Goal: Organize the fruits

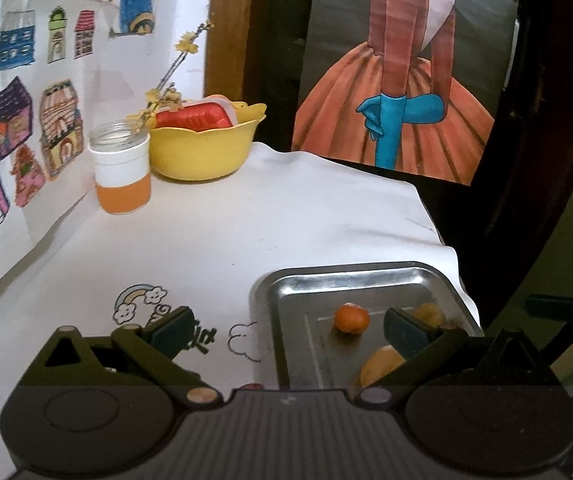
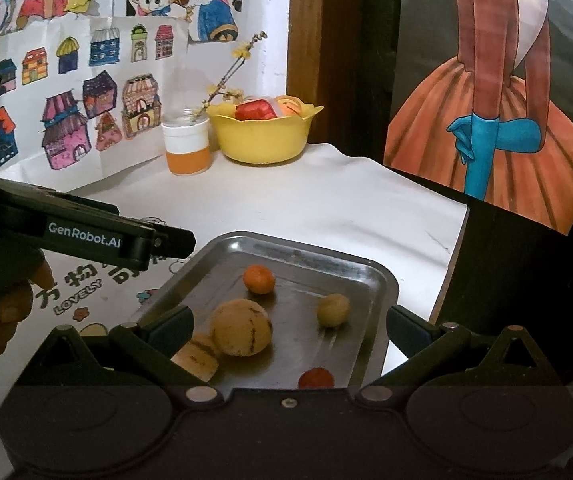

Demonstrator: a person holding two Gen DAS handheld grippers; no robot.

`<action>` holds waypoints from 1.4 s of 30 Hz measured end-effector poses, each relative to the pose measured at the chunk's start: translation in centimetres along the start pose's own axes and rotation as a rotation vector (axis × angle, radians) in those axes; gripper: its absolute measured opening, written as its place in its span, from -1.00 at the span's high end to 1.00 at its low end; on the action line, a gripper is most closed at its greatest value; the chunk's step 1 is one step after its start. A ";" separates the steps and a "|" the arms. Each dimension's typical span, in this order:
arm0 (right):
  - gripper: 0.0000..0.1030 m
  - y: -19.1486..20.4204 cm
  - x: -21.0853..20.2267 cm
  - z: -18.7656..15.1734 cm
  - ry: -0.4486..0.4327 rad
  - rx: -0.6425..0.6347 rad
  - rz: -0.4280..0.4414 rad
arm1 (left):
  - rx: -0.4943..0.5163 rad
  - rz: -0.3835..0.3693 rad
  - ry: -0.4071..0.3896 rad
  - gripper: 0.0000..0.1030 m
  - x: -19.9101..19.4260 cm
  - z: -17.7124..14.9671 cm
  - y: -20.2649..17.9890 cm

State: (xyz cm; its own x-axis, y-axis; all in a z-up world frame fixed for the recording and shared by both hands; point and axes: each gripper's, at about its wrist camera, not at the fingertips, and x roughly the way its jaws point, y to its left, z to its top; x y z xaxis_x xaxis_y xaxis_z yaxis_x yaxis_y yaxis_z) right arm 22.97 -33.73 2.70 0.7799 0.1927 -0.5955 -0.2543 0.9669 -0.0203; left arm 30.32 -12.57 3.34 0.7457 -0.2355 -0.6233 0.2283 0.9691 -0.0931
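Left wrist view: the left gripper (image 1: pixel 286 330) hangs low over the white-covered desk (image 1: pixel 246 220), its jaws spread wide and holding nothing. Its right finger reaches over the near left part of a shallow rectangular steel tray (image 1: pixel 342 276) at the desk's right edge; its left finger is over the printed cartoon rainbow on the cloth. On the tray lie a small round orange fruit (image 1: pixel 351 318), a pale yellow fruit (image 1: pixel 380 364) partly hidden by the right finger, and another yellowish fruit (image 1: pixel 430 314) behind that finger. At the far left corner stand a yellow scalloped plastic bowl (image 1: pixel 206 152) holding a red container, and beside it a glass jar with a white and orange band (image 1: pixel 121 168) carrying a sprig of yellow flowers.

Right wrist view: the right gripper (image 2: pixel 288 326) hovers over the near end of the same tray (image 2: pixel 326 256), jaws released and empty. Between its fingers sits a large tan round fruit with dark streaks (image 2: pixel 241 328); a second tan fruit (image 2: pixel 197 356) lies just beside it, partly under the left finger. Further in are the orange fruit (image 2: pixel 259 279) and a small yellow-green fruit (image 2: pixel 333 310), apart from each other, and a small red fruit (image 2: pixel 316 378) at the near edge. The left gripper's black body (image 2: pixel 98 236) enters from the left, held by a hand (image 2: pixel 6 312). The bowl (image 2: pixel 266 136) and jar (image 2: pixel 187 148) stand at the back.
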 end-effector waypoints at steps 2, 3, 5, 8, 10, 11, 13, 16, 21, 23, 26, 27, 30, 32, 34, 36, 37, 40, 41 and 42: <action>-0.99 0.3 -0.4 -0.1 -0.003 -0.003 0.001 | -0.008 0.007 -0.001 -0.99 -0.4 -0.2 0.2; -0.99 0.4 -0.6 -0.2 -0.005 -0.003 0.001 | -0.011 0.009 -0.001 -0.99 -0.6 -0.4 0.3; -0.99 0.6 -1.1 -0.3 -0.009 -0.005 0.002 | -0.012 0.012 -0.003 -0.99 -1.0 -0.6 0.4; -0.99 0.8 -1.8 -0.4 -0.015 -0.004 0.000 | -0.014 0.015 -0.008 -0.99 -1.7 -0.9 0.4; -0.99 1.0 -2.3 -0.5 -0.019 -0.004 0.000 | -0.014 0.014 -0.011 -0.99 -2.3 -1.1 0.4; -0.99 1.1 -2.5 -0.6 -0.021 -0.004 0.000 | -0.014 0.014 -0.014 -0.99 -2.5 -1.2 0.4; -0.99 1.3 -3.0 -0.7 -0.024 -0.005 -0.001 | -0.012 0.016 -0.019 -0.99 -3.0 -1.5 0.3; -0.99 1.6 -3.8 -0.9 -0.031 -0.010 -0.006 | -0.012 0.018 -0.026 -0.99 -3.9 -1.8 0.4; -0.99 1.9 -5.0 -1.1 -0.047 0.004 -0.011 | -0.020 0.025 -0.049 -0.99 -5.3 -2.1 0.6; -0.99 2.0 -5.4 -1.1 -0.053 0.010 -0.011 | -0.023 0.030 -0.058 -0.99 -5.8 -2.3 0.8; -0.99 2.2 -5.9 -1.3 -0.059 0.017 -0.007 | -0.028 0.038 -0.069 -0.99 -6.6 -2.6 1.0; -0.99 2.3 -6.1 -1.4 -0.060 0.020 -0.006 | -0.031 0.040 -0.072 -0.99 -6.8 -2.7 1.1; -0.99 2.6 -6.5 -1.6 -0.063 0.026 -0.004 | -0.042 0.042 -0.078 -0.99 -7.4 -3.1 1.3; -0.99 2.9 -6.9 -1.7 -0.068 0.031 -0.004 | -0.046 0.042 -0.083 -0.99 -7.7 -3.3 1.5; -0.99 3.0 -7.2 -1.8 -0.073 0.037 -0.003 | -0.044 0.043 -0.089 -0.99 -8.1 -3.6 1.6; -0.99 3.2 -7.6 -2.0 -0.077 0.044 -0.002 | -0.045 0.046 -0.096 -0.99 -8.5 -3.8 1.7; -0.99 3.2 -7.7 -2.0 -0.079 0.046 -0.002 | -0.045 0.046 -0.099 -0.99 -8.6 -3.9 1.8; -0.99 3.5 -8.2 -2.3 -0.083 0.050 -0.004 | -0.048 0.048 -0.111 -0.99 -9.3 -4.3 2.0; -0.99 3.7 -8.3 -2.3 -0.084 0.050 -0.005 | -0.049 0.049 -0.114 -0.99 -9.4 -4.5 2.0; -0.99 3.8 -8.5 -2.4 -0.085 0.050 -0.006 | -0.050 0.050 -0.116 -0.99 -9.7 -4.6 2.1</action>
State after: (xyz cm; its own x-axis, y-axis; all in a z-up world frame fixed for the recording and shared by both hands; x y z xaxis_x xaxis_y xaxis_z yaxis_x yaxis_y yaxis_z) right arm 13.98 -32.11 5.74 0.8273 0.1986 -0.5254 -0.2224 0.9748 0.0183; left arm 20.72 -7.92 5.59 0.8232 -0.1910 -0.5346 0.1596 0.9816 -0.1049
